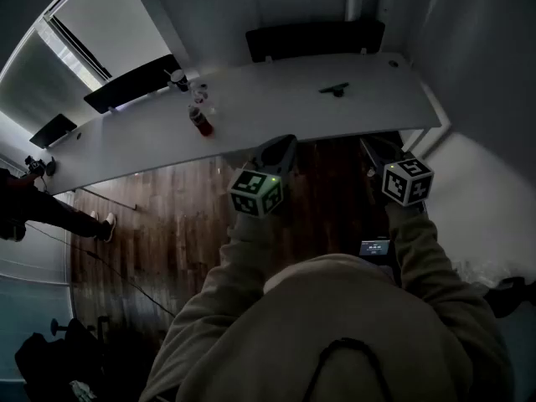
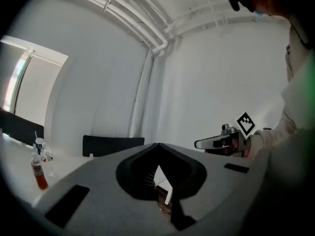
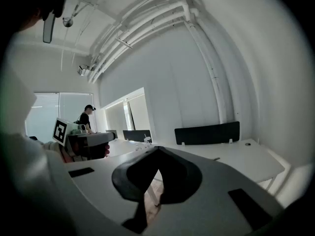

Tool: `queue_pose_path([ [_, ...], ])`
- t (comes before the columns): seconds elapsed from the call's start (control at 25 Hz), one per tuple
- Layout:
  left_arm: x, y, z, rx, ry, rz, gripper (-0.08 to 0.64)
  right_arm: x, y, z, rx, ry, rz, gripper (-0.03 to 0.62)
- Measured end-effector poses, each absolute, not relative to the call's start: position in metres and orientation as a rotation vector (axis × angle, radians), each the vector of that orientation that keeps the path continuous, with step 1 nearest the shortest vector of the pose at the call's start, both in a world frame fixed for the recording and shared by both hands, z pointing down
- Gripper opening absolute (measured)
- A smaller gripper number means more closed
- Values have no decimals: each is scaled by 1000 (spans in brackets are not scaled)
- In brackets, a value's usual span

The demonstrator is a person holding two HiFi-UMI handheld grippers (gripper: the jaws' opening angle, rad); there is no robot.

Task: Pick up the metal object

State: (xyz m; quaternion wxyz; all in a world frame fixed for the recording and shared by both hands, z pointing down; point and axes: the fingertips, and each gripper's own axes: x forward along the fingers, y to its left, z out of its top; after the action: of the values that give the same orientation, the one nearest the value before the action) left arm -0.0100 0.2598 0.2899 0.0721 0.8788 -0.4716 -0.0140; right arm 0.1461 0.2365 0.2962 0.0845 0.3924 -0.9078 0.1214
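I am holding left gripper [image 1: 279, 147] and right gripper [image 1: 378, 151] short of the bench [image 1: 276, 95] — jaws closed, empty; I should open wide before reaching the metal object [image 1: 335, 89].

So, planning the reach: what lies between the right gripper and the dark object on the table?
Head view: only bare white table between the right gripper and the dark object; the red bottle stands far left.

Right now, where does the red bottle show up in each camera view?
Head view: red bottle lies upper left of centre, on the white table.
Left gripper view: at the far left edge.
Right gripper view: too small to pick out.
Shared landmark: the black panel behind the table.
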Motion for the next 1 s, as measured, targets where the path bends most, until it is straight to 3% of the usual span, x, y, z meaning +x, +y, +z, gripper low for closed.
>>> queue_pose_path([
  [1.0, 32, 214, 287, 2684, -1378, -36, 3, 175, 187, 296, 1146, -2783, 371, 18],
])
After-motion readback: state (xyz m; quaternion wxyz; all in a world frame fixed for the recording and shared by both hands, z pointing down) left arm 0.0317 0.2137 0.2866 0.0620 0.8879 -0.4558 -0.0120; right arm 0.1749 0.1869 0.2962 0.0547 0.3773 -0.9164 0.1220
